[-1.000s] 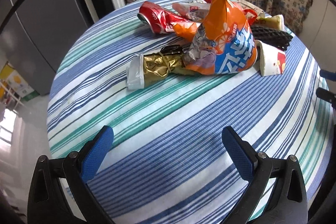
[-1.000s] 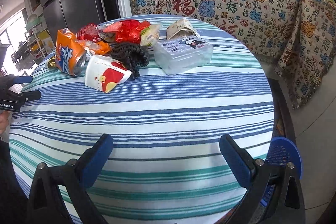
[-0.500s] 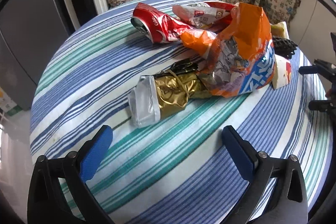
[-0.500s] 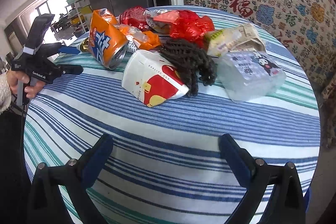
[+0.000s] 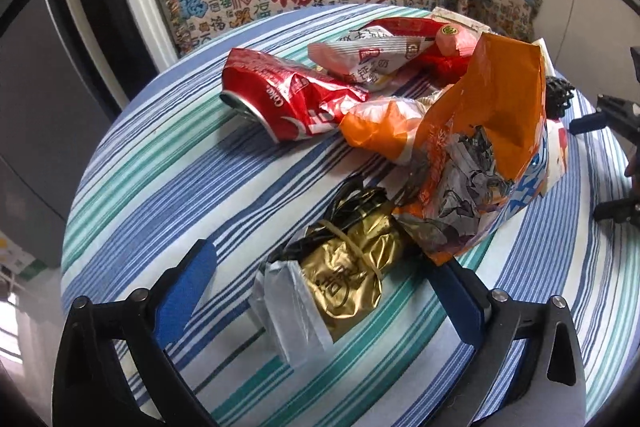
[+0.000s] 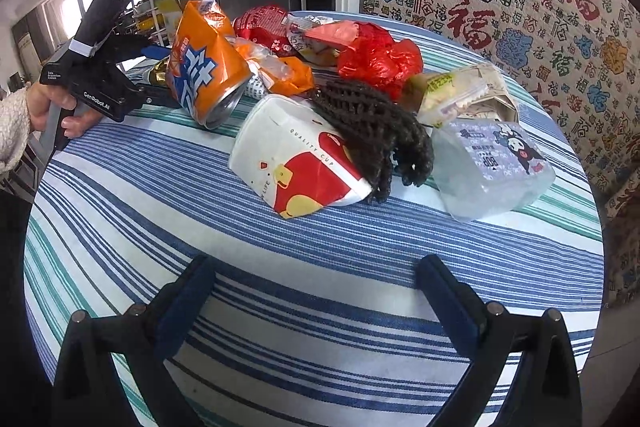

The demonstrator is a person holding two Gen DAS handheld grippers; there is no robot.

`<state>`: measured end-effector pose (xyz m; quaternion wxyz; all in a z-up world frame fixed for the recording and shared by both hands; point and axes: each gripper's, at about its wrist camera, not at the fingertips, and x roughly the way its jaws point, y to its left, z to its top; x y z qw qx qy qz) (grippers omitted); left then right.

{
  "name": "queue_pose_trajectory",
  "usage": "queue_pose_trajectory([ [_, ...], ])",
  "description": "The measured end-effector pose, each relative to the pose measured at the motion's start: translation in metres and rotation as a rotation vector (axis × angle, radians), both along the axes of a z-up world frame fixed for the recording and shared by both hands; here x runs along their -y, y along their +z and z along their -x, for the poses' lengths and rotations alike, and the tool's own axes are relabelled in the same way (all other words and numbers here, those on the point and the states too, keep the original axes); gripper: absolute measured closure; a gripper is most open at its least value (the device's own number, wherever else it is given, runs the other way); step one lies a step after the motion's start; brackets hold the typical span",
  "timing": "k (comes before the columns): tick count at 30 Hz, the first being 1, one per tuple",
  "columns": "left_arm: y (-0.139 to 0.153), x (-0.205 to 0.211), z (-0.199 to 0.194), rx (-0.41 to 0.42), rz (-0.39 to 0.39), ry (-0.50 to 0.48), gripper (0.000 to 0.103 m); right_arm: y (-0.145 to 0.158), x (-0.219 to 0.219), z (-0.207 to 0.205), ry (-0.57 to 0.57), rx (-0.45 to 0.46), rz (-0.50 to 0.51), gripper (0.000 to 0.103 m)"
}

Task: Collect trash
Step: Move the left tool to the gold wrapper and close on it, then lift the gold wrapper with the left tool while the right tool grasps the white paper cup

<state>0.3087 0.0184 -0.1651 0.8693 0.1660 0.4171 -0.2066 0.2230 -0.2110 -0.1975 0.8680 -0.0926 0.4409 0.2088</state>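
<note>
The left tool (image 5: 320, 279) is released, its fingers spread on either side of a gold wrapper (image 5: 352, 275) that lies on the striped bench (image 5: 160, 187) against an orange bag (image 5: 480, 155), with a crushed red can (image 5: 280, 103) beyond. The right tool (image 6: 316, 287) is also released, over bare cloth just short of a flattened paper cup (image 6: 296, 163), a black net (image 6: 372, 123) and a clear plastic box (image 6: 492, 171).

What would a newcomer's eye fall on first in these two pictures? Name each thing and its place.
First, the tall orange snack bag in the heap of trash on the striped tablecloth, with a crushed red cola can behind it. Nearest the open left claw lies a gold foil wrapper.
</note>
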Motion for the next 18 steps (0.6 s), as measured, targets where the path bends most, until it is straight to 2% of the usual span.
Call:
queue_pose_trajectory([
  [2, 0.001, 0.003, 0.000, 0.006, 0.007, -0.023, 0.010, -0.001, 0.000, -0.002, -0.001, 0.000, 0.001, 0.000],
  [3, 0.003, 0.004, 0.001, 0.009, 0.017, -0.033, 0.021, -0.001, 0.000, -0.002, -0.002, 0.000, 0.001, 0.000],
  [5, 0.004, 0.004, 0.003, 0.012, 0.029, -0.029, 0.034, -0.001, -0.001, -0.002, -0.001, 0.000, 0.000, 0.000],
  [8, 0.004, 0.001, 0.010, -0.002, 0.044, -0.013, 0.037, 0.000, 0.001, -0.001, 0.008, -0.002, -0.019, 0.000],
  [11, 0.005, -0.004, 0.029, -0.019, 0.028, 0.026, 0.037, 0.003, 0.005, -0.003, 0.054, -0.021, -0.097, 0.000],
  [15, 0.008, -0.013, 0.053, -0.055, -0.011, 0.148, 0.035, 0.003, 0.005, -0.022, 0.016, -0.035, -0.145, 0.003],
  [18, 0.008, -0.019, 0.064, -0.106, 0.010, 0.276, 0.034, 0.004, 0.006, -0.038, -0.026, -0.047, -0.224, 0.009],
])
